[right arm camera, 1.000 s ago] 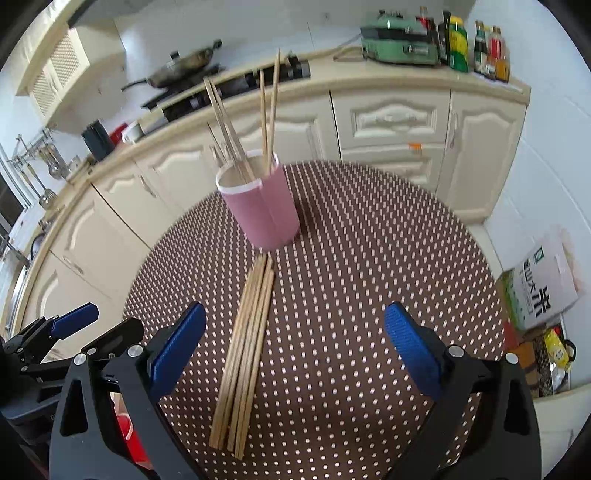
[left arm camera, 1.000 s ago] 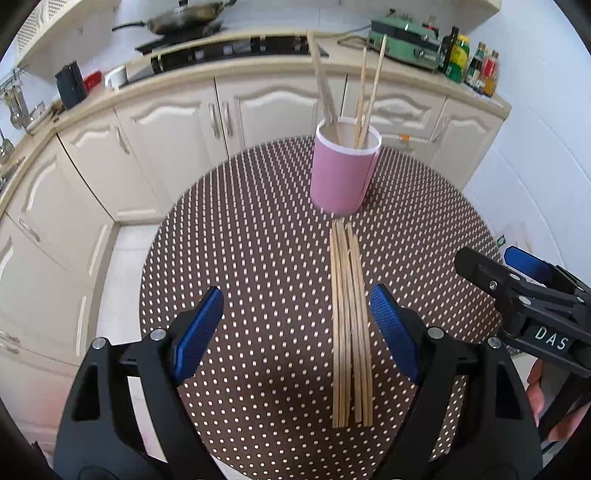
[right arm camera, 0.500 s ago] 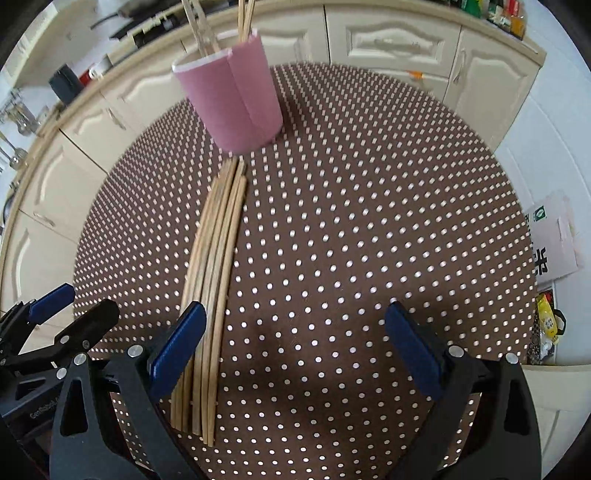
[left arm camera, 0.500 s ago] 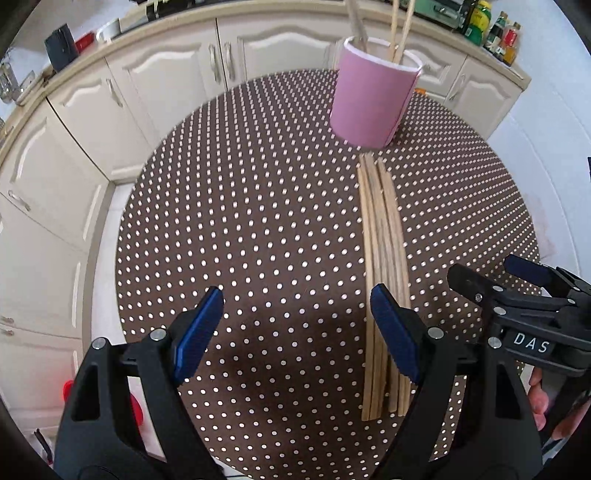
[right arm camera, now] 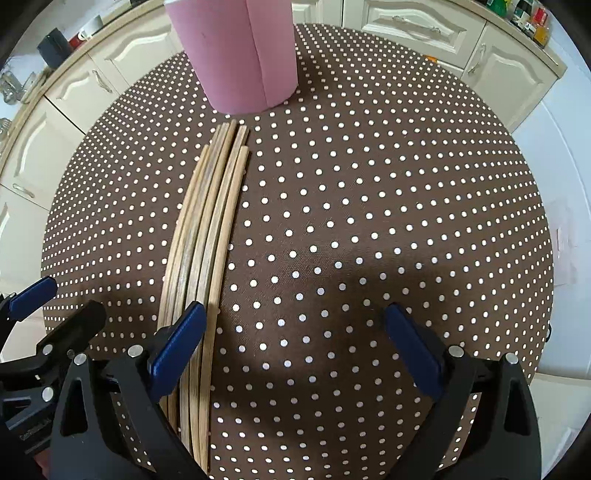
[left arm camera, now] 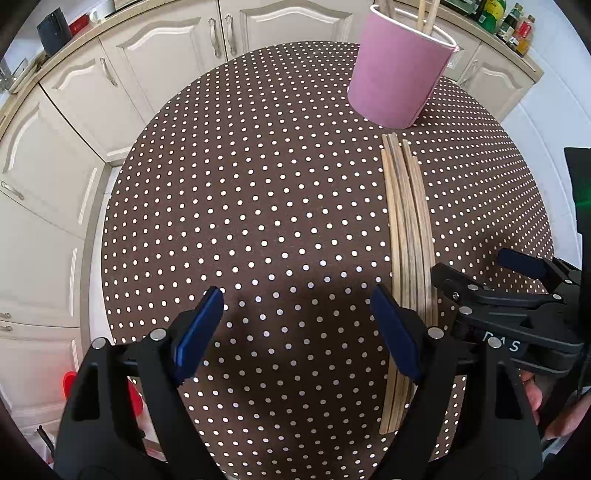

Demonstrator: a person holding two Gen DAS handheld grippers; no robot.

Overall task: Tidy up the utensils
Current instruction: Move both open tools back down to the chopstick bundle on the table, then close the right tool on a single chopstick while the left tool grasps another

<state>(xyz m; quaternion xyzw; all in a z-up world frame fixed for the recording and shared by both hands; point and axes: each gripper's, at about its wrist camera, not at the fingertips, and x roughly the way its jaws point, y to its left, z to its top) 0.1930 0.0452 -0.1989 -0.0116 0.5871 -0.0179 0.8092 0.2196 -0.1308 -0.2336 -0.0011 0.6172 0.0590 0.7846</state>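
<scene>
Several wooden chopsticks (left arm camera: 408,236) (right arm camera: 207,236) lie side by side on the round brown dotted table (left arm camera: 266,206) (right arm camera: 369,206), running from its near edge up to a pink cup (left arm camera: 397,77) (right arm camera: 240,55). A few chopsticks stand in that cup. My left gripper (left arm camera: 297,325) hangs open just left of the bundle, its right finger over the bundle's near end. My right gripper (right arm camera: 295,343) is open just right of the bundle, its left finger (right arm camera: 177,343) overlapping the sticks. Nothing sits between either pair of jaws. The right gripper (left arm camera: 506,280) also shows at the left wrist view's right edge.
Cream kitchen cabinets (left arm camera: 110,85) (right arm camera: 424,22) curve behind the table. Bottles (left arm camera: 513,22) stand on the counter at the far right. A red object (left arm camera: 70,384) sits on the floor beyond the table's near left edge. A person's fingers (left arm camera: 535,395) grip the right tool.
Both grippers have come down toward the table and tipped to point more steeply at it. The chopsticks and cup look larger and closer. Both stay open.
</scene>
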